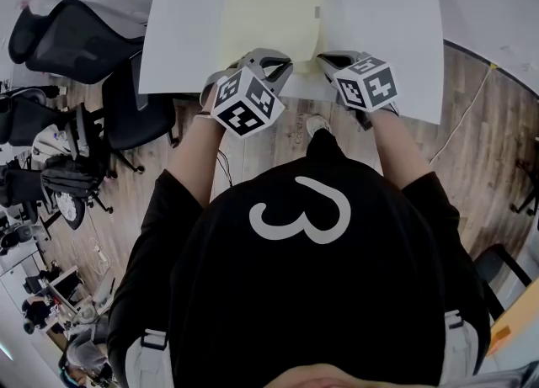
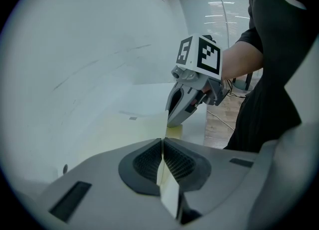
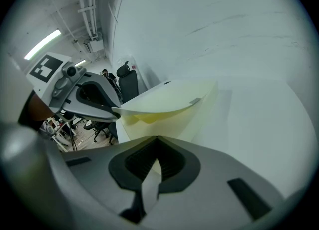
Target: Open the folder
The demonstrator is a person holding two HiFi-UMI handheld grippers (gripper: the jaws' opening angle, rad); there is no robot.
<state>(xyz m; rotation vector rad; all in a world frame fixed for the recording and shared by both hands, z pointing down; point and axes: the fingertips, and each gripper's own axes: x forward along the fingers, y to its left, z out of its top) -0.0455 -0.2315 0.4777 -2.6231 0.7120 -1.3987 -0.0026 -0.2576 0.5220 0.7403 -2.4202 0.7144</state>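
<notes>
Closest to the lens, my left claw [image 2: 162, 149] is clamped tight on the near edge of the pale yellow folder [image 1: 271, 7], with the top cover bowed up a bit. My right claw [image 3: 153, 149] is pinching the folder sheet underneath, just beside it. The folder's lying on the white table [image 1: 387, 24], at its near edge.

White table [image 1: 379, 33] lies open left, right and beyond the yellow folder [image 1: 269, 7]. Left gripper [image 1: 282, 65] and right gripper [image 1: 324, 60] occupy its near edge. Black chairs [image 1: 67, 37] stand well left.
</notes>
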